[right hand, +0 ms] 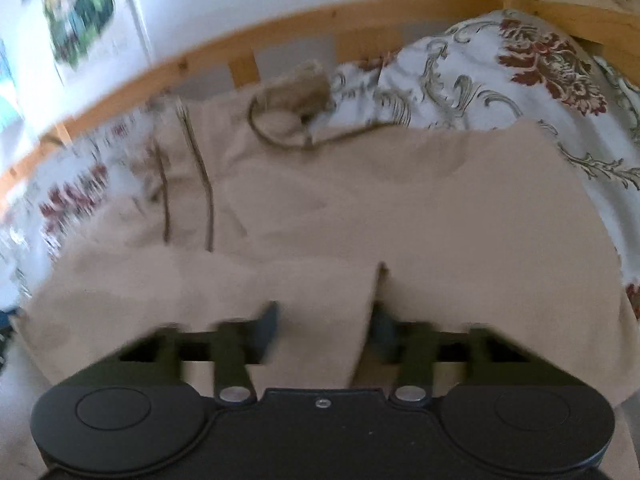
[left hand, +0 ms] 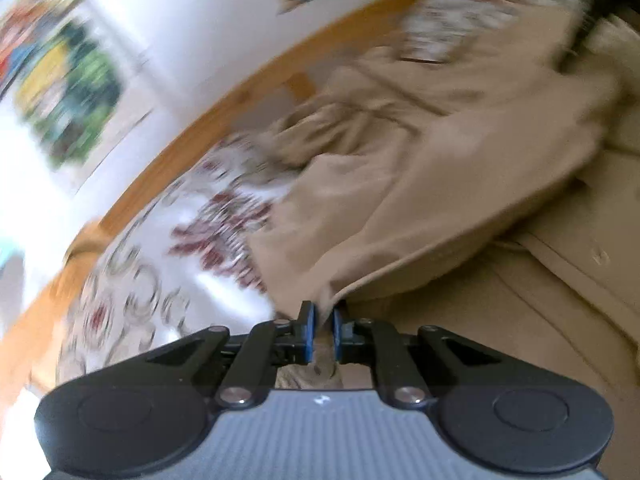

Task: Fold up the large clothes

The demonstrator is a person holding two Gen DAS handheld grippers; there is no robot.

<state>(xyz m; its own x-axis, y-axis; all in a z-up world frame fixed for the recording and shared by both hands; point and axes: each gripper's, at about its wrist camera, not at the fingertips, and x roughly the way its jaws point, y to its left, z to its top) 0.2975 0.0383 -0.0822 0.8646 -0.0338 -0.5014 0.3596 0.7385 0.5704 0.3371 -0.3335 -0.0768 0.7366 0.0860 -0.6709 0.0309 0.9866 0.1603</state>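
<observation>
Underneath: a wooden bed (right hand: 280, 36) carried everything, its rail running far ahead of both tongs.
Bedcover: a floral bedcover (right hand: 480, 80) showed beyond and to either side of the cloth.
Task's thing: the beige garment (right hand: 360, 200) lay spread on the bedcover, straight ahead of the right tongs, its long axis running side to side across them.
Right tongs: the right tongs (right hand: 325, 312) stood spread at the near hem, a ridge of cloth between the blurred pads.
Left tongs: the left tongs (left hand: 323, 332) were pinching an edge; a raised flap ran away ahead and rightward.
Cords: two dark cords (right hand: 208, 208) lay ahead-left of the right tongs.
Judgement: both hands sat at the near edge, so the fold probably went forward.
</observation>
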